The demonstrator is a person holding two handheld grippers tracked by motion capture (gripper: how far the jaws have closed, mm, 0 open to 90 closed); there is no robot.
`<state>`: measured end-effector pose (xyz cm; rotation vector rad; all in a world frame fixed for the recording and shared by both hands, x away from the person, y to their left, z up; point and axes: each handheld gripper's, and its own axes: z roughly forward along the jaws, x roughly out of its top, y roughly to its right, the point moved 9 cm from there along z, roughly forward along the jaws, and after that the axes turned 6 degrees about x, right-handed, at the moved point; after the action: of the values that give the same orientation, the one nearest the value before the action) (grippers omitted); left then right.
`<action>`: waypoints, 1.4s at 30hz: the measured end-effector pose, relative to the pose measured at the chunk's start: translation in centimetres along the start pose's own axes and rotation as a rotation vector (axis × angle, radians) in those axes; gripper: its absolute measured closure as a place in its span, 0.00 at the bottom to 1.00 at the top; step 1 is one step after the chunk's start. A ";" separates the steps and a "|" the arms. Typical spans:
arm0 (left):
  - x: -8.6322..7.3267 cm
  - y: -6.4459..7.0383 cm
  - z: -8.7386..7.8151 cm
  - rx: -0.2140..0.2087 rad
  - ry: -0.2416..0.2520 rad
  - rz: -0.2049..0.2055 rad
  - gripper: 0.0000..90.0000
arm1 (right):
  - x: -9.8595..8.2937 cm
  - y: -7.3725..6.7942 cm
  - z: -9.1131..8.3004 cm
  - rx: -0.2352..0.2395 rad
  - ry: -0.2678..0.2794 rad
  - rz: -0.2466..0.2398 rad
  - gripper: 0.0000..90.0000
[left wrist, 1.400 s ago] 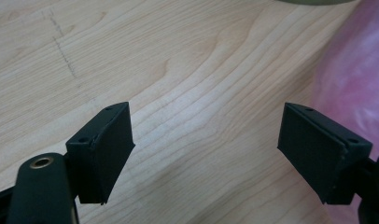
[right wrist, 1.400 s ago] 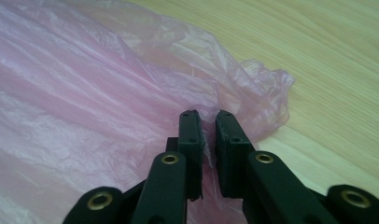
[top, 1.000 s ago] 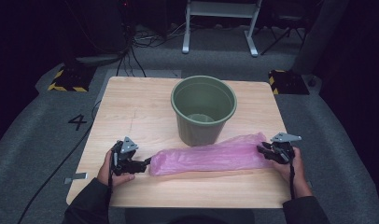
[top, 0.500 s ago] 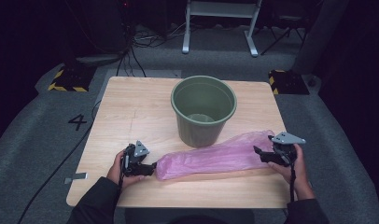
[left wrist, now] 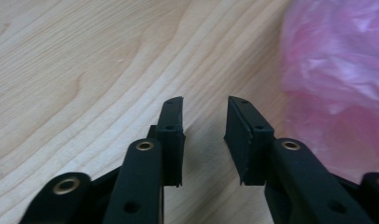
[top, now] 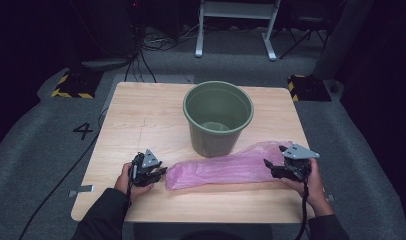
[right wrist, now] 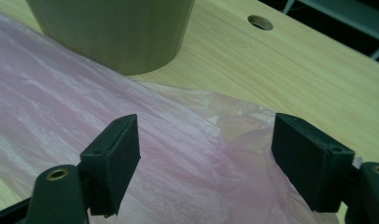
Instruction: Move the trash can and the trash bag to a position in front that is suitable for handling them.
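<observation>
Two tongs at the ends of a pink bag on the bench.

The left tongs (top: 161,172) sit part-open over bare wood, just beside the near-left end of the pink plastic bag (top: 226,167), gripping nothing. The bag lies flat across the bench (top: 141,115), in front of the green bucket (top: 218,117). The right tongs (top: 269,168) gape wide over its right end.
</observation>
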<state>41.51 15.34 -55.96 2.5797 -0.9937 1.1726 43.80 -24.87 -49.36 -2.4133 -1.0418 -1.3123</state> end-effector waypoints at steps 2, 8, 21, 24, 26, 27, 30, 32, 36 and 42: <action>0.0 -0.2 0.1 -0.007 0.003 -0.017 0.77 | -0.1 0.4 -0.2 0.028 0.023 0.035 0.26; 0.2 0.1 0.2 -0.001 0.005 0.003 0.78 | 1.1 -2.9 0.3 0.151 0.037 -0.018 0.24; 0.4 -0.5 0.7 -0.009 0.021 -0.029 0.71 | 1.5 -8.2 4.3 0.317 -0.007 -0.095 0.21; 0.5 -0.7 0.9 -0.011 0.026 -0.041 0.70 | 0.8 -8.3 5.8 0.346 -0.033 -0.073 0.22; 0.7 -0.8 1.1 -0.012 0.032 -0.043 0.70 | 0.2 -8.1 6.8 0.355 -0.053 -0.051 0.23; 0.7 -0.8 1.2 -0.014 0.036 -0.046 0.70 | -0.1 -8.0 7.2 0.361 -0.062 -0.041 0.23; 0.9 -0.9 1.4 -0.009 0.044 -0.046 0.70 | -0.6 -7.8 7.9 0.355 -0.079 -0.039 0.23; 1.1 -0.9 1.6 -0.007 0.043 -0.042 0.70 | -0.6 -7.8 8.0 0.363 -0.074 -0.039 0.23; 1.5 -0.8 2.0 -0.020 0.043 -0.047 0.70 | -0.5 -8.1 8.2 0.367 -0.072 -0.072 0.21; 1.5 -0.8 2.0 -0.034 0.043 -0.055 0.70 | 0.4 -9.3 6.6 0.405 -0.037 -0.149 0.17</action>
<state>43.97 14.47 -56.19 2.5276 -0.9204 1.1814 42.08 -14.74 -54.31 -2.0959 -1.3694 -0.9815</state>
